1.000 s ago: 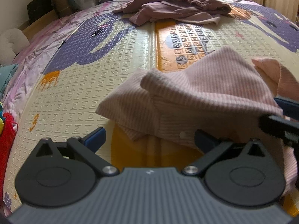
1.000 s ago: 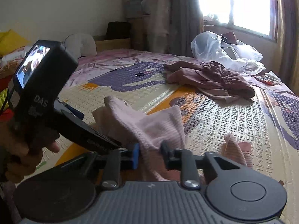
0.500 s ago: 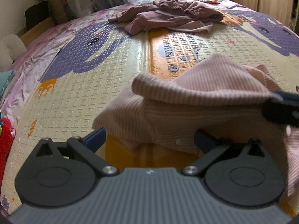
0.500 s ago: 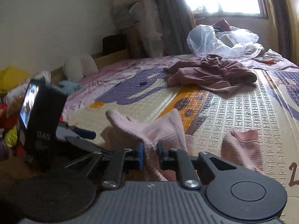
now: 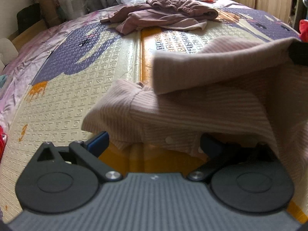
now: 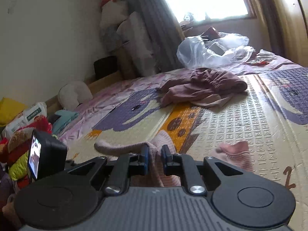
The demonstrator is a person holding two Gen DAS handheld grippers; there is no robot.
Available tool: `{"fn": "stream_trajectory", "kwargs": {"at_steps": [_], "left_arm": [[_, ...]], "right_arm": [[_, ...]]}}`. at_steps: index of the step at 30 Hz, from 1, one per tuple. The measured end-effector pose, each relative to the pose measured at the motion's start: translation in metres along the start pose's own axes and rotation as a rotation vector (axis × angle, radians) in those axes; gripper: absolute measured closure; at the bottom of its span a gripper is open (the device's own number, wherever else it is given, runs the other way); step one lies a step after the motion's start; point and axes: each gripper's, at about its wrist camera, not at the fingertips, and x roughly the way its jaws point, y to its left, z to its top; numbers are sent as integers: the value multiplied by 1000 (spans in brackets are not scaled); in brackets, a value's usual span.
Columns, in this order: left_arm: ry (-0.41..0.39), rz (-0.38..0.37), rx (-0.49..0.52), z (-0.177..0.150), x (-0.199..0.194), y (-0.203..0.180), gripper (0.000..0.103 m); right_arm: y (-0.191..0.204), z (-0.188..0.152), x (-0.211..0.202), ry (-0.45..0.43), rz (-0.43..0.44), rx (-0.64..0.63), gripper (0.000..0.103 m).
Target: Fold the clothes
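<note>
- The left gripper [image 5: 154, 144] has its jaws spread wide over the near hem of the pink garment [image 5: 192, 104]; neither blue-padded finger [image 5: 98, 141] presses on the cloth, though the right-hand one is partly hidden under a draped fold.
- The right gripper [image 6: 155, 158] has its jaws drawn close and pinching a bunched ridge of the same pink garment [image 6: 154, 154] between the blue pads.
- The garment is pale dusty pink, a fine ribbed knit with narrow stripes running along each panel — soft and limp.
- In the left wrist view a sleeve-like lobe lies flat on the play mat [image 5: 77, 88] at the left, a seam crosses the middle, and a small pale button sits near the hem.
- Above it a broad flap is lifted off the mat, stretched toward the right edge where a dark gripper tip holds it.
- In the right wrist view a loose end curls left of the jaws, and a second pink lump [image 6: 236, 154] rests on the mat to the right — apart from the pinched part.
- Farther back on the mat lies a crumpled mauve pile of clothes [image 6: 204, 86], with a clear plastic bag [image 6: 211, 48] behind it.
</note>
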Motion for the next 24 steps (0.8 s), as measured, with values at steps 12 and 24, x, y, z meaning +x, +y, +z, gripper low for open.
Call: {"fn": "stream_trajectory", "kwargs": {"at_steps": [12,24], "left_arm": [[-42,4,40,-2,2,-10,0],[-54,-33,16,-4,0,-9,0]], "right_arm": [[-30,-4,5,13,-128,75,88],[-29,-10,15,47,-159,59,88]]}}
